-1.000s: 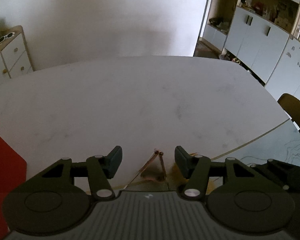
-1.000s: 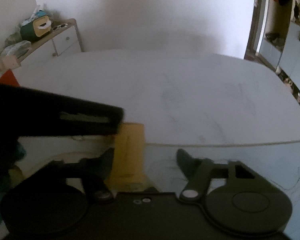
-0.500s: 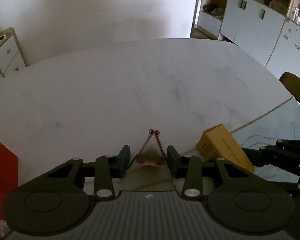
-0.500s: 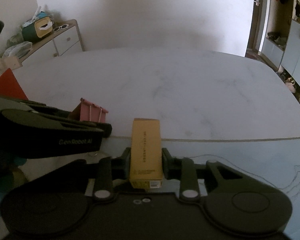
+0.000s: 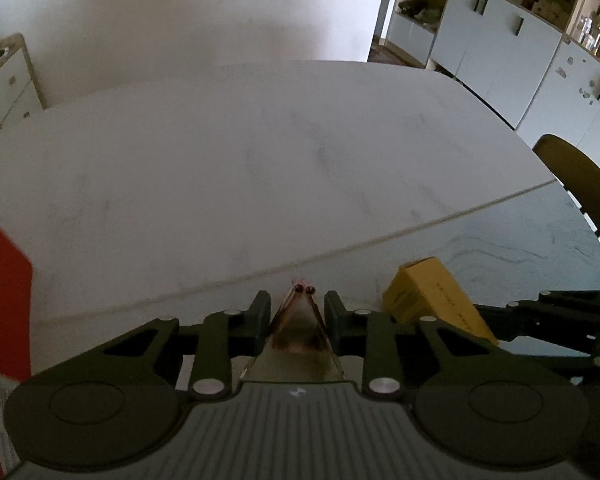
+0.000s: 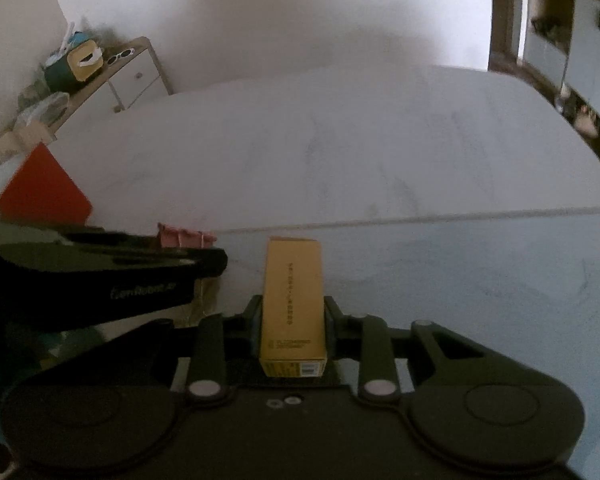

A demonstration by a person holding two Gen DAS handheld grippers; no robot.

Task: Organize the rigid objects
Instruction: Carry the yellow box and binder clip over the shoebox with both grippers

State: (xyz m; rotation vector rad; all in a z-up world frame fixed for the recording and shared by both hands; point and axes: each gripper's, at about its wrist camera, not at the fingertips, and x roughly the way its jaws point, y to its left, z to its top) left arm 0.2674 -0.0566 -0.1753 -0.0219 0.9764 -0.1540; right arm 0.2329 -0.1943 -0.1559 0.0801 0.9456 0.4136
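Ahead of you the white tabletop [image 5: 260, 152] lies bare right to its far edge, so either gripper could pass forward over it. On your left a red box [image 6: 44, 190] stands at the table's near left side and blocks that way. The left gripper [image 5: 297, 314] and right gripper [image 6: 292, 320] sit close side by side, leaving little room between them. A dark chair back [image 5: 580, 184] stands past the right edge.

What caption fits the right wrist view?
Right tool grips a yellow box above the table.
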